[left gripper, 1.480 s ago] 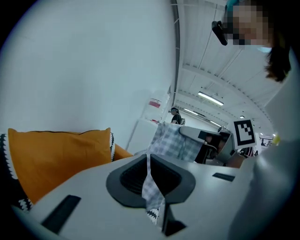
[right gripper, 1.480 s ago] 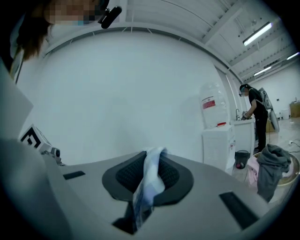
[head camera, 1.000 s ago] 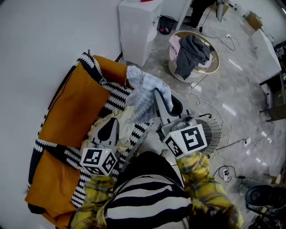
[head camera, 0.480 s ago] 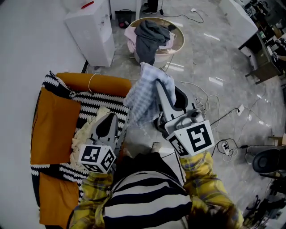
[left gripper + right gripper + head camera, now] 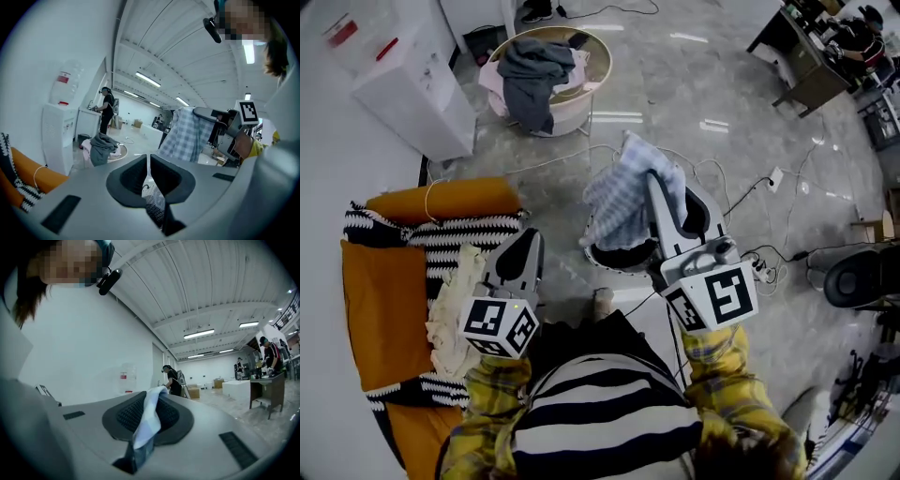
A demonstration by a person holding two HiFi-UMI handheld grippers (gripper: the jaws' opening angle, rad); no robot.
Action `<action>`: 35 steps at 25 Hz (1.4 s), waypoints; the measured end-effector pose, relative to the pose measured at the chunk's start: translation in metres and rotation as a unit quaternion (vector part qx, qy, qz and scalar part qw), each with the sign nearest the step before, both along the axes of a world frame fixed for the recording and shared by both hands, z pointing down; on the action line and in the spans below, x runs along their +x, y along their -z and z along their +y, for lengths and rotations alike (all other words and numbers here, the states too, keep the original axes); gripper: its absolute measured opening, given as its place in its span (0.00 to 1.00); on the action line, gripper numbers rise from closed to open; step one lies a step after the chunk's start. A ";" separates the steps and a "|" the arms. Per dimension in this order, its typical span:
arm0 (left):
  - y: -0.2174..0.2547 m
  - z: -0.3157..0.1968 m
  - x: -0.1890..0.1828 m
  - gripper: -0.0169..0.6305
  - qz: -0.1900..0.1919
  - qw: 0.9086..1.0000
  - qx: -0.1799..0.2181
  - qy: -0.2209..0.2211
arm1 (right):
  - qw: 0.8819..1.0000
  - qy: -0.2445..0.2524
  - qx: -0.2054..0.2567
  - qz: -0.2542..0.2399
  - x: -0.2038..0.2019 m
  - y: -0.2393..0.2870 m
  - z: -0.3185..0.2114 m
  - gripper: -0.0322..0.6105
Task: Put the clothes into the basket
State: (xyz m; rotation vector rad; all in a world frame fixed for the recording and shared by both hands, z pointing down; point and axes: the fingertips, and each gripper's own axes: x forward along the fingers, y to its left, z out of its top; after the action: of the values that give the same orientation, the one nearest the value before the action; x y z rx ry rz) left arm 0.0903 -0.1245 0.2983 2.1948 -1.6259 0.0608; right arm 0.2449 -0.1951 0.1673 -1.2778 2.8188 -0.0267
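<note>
My right claw point(image 5: 654, 180) is clamped on the checked shirt point(image 5: 623, 202), well short of the basket point(image 5: 606, 67). I'd carry it high until the hanging hem clears the basket's rim, then let go. My left claw point(image 5: 528, 239) is closed and empty, farther from the basket.

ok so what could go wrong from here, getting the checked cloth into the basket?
1. The right gripper pinches the blue-and-white checked cloth by one edge. Most of it hangs loose, so it might slip out.
2. White cables cross the grey floor before the round beige basket, so a trip or snag is possible.
3. A dark grey garment drapes over the basket's rim, so the cloth could slide off.
</note>
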 end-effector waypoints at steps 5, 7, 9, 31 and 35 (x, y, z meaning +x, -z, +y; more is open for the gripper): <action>-0.019 -0.021 0.043 0.08 -0.001 0.999 -0.024 -0.038 | 0.997 -0.047 -0.060 0.028 0.052 -0.062 -0.017 0.14; -0.028 -0.028 0.056 0.08 -0.002 0.998 -0.035 -0.047 | 0.994 -0.059 -0.088 0.039 0.067 -0.092 -0.022 0.14; -0.038 -0.034 0.065 0.08 -0.005 0.998 -0.044 -0.053 | 0.990 -0.068 -0.114 0.051 0.078 -0.122 -0.026 0.14; -0.127 -0.035 0.098 0.08 -0.019 0.985 -0.149 -0.083 | 0.909 -0.034 -0.315 0.272 0.109 -0.360 -0.008 0.34; -0.131 -0.033 0.094 0.08 -0.018 0.985 -0.153 -0.078 | 0.882 -0.015 -0.317 0.348 0.118 -0.376 0.002 0.34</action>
State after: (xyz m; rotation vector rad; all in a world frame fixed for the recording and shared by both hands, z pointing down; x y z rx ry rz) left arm 0.1840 -0.1572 0.4290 2.0855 -1.3573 0.3720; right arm 0.3625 -0.1927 0.5436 -1.7275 3.5695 -0.6765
